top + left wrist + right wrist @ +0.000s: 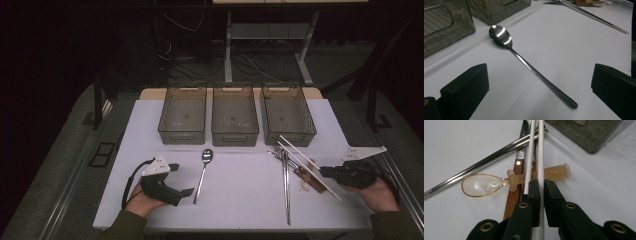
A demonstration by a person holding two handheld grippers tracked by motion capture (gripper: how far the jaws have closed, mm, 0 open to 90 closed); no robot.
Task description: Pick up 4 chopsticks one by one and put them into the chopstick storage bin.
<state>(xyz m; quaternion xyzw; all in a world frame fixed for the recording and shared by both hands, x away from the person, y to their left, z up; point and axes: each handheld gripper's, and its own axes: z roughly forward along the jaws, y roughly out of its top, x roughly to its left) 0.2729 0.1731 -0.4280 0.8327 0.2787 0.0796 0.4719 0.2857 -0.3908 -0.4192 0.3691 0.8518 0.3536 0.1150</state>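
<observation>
Chopsticks, thin stiff white plastic pair [537, 150], clamped in right gripper [541, 188]: light, slippery, best held mid-length; left gripper [536, 85] jaws apart near long steel spoon [524, 61].

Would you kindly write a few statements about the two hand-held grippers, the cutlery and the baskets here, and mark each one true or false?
1. The right hand-held gripper is shut on the white chopsticks. True.
2. The left hand-held gripper is clamped on the metal spoon. False: it is open, the spoon lying on the table between its jaws.
3. Three baskets stand in a row. True.
4. The translucent spoon lies in a basket. False: it lies on the table.
</observation>
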